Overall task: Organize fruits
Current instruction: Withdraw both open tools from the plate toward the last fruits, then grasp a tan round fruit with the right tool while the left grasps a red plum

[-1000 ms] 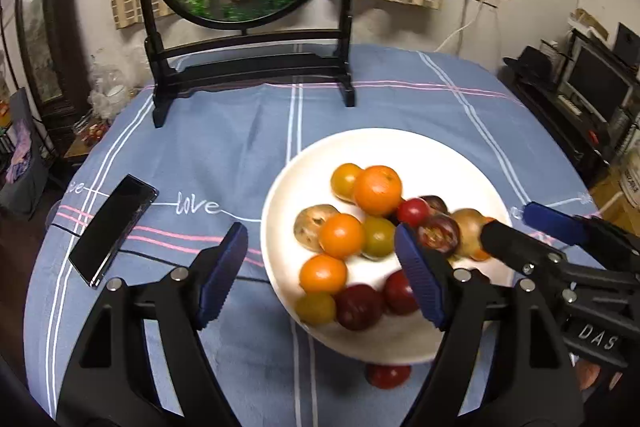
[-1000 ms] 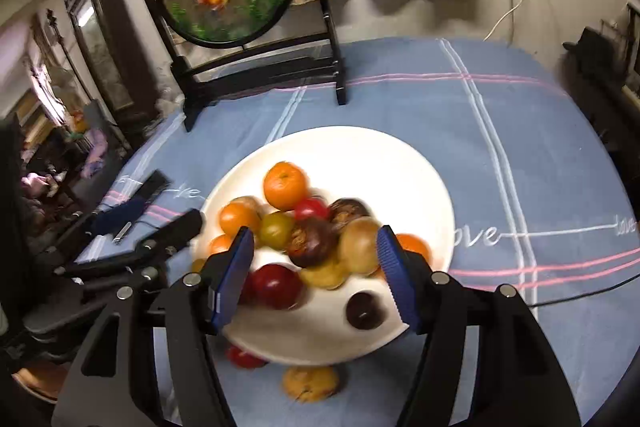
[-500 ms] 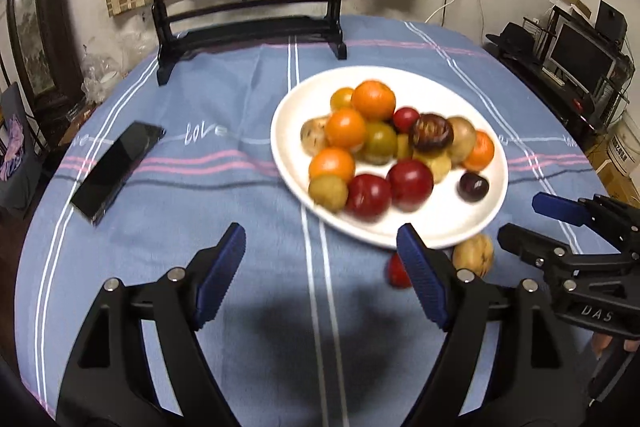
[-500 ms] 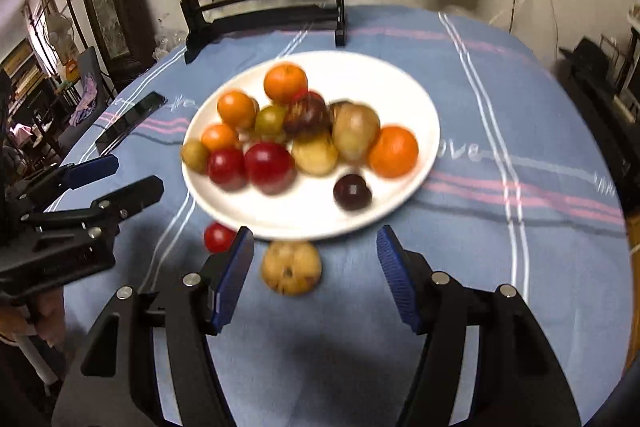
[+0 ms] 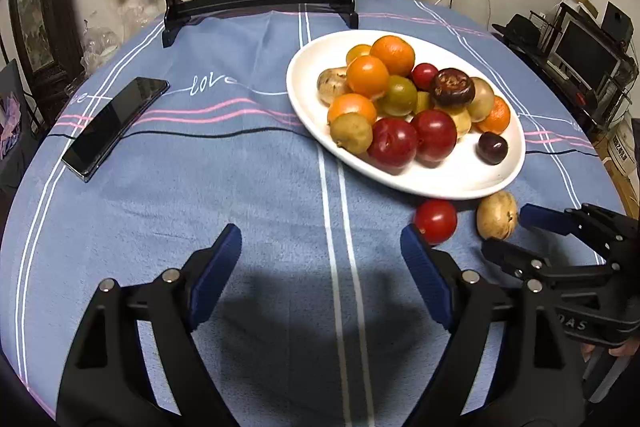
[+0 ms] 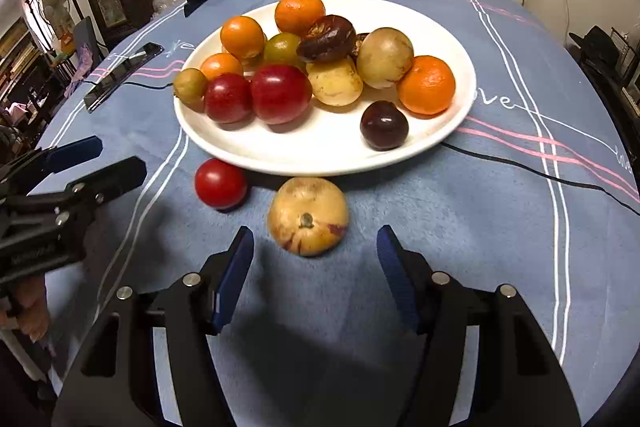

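Here, from the left wrist, the left gripper (image 5: 321, 251) hangs above the blue cloth (image 5: 240, 187) with jaws wide apart and nothing between them; a white plate (image 5: 460, 183) heaped with fruit sits ahead to the right; a red fruit (image 5: 435, 220) and a tan fruit (image 5: 497, 215) lie on the cloth just beside its near rim; a phone (image 5: 114, 127) lies far left. From the right wrist, the right gripper (image 6: 315, 253) stands parted, empty; the tan fruit (image 6: 307, 215) rests just ahead of its tips; the red fruit (image 6: 220, 183) lies left of it, close to the plate (image 6: 320, 155).
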### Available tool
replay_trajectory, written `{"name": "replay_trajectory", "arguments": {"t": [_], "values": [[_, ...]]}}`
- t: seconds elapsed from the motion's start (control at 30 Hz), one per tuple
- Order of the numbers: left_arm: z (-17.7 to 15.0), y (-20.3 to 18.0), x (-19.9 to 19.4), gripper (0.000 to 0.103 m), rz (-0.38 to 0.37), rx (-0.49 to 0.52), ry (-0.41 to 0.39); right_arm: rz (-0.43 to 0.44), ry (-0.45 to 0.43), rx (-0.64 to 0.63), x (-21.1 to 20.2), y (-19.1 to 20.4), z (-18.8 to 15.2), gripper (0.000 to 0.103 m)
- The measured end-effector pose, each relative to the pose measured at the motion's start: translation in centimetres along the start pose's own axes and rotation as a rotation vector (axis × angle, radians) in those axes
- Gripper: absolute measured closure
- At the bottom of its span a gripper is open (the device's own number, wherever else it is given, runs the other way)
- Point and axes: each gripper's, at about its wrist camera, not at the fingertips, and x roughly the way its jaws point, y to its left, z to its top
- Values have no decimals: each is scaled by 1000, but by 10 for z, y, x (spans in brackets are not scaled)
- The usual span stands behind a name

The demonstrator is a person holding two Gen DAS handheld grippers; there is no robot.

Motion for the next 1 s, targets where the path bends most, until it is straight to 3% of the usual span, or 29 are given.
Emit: {"name": "replay_trajectory", "arguments": {"t": [0.3, 0.33, 0.4, 1.0], "values": [[-2, 3, 5, 19, -6, -5, 10, -22, -12, -4, 14, 2, 7, 39], [-3, 3, 5, 19, -7, -3, 12, -29, -17, -5, 14, 2, 8, 42], [-3, 0, 6, 19, -12, 3, 18, -35, -26, -9, 14, 2, 9, 62], [-9, -55, 15, 19, -48, 96, 37, 34, -90, 100, -26, -42, -25, 62]]}}
